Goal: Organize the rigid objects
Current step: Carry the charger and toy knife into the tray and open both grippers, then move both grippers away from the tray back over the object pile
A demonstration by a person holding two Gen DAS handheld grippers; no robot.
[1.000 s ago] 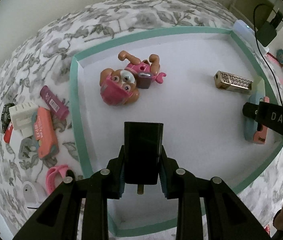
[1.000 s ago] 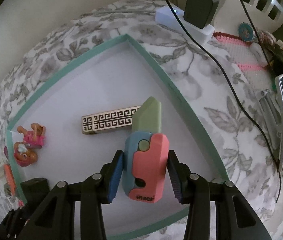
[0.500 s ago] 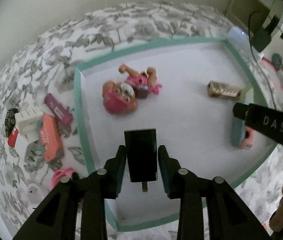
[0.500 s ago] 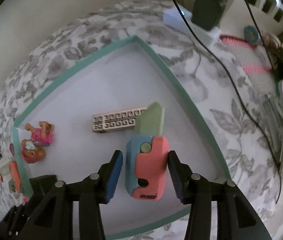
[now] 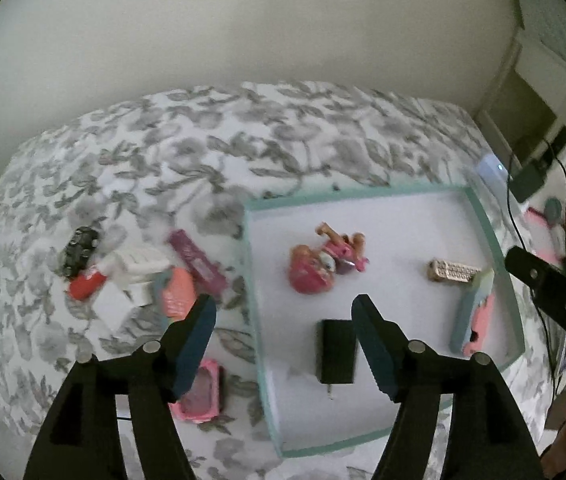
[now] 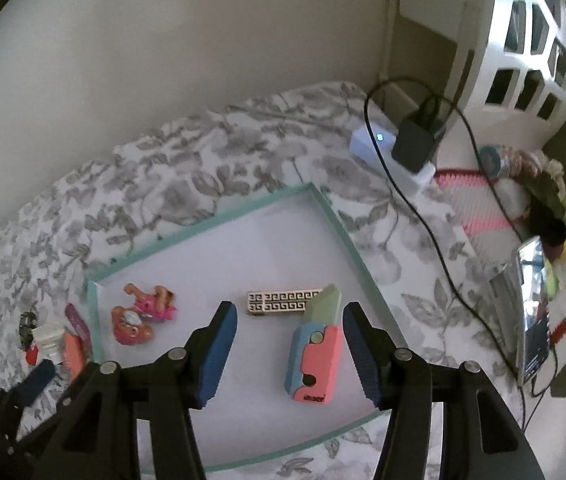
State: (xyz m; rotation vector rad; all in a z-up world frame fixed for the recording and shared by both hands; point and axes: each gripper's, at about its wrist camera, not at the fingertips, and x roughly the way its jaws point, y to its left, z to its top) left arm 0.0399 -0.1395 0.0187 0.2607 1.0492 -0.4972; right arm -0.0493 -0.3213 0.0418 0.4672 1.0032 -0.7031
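Note:
A teal-rimmed white tray [image 5: 250,280] [image 6: 347,236] lies on a floral bedspread. In it lie a black charger block [image 5: 337,352], a pink toy puppy [image 5: 325,264] [image 6: 141,316], a gold patterned bar [image 5: 453,270] [image 6: 283,302] and a pink, blue and green toy knife [image 5: 477,318] [image 6: 315,354]. My left gripper [image 5: 285,344] is open and empty, raised above the tray's left edge. My right gripper [image 6: 289,354] is open and empty, raised above the toy knife.
Left of the tray lie a black toy car [image 5: 79,246], a white adapter [image 5: 135,268], an orange case [image 5: 177,294], a magenta stick [image 5: 199,266] and a pink case [image 5: 201,394]. A power strip with a charger and cable [image 6: 411,144] sits beyond the tray's right corner.
Both grippers opened and lifted back. The left let go of the black charger block, now lying in the tray. The right let go of the toy knife, which stays beside the gold bar.

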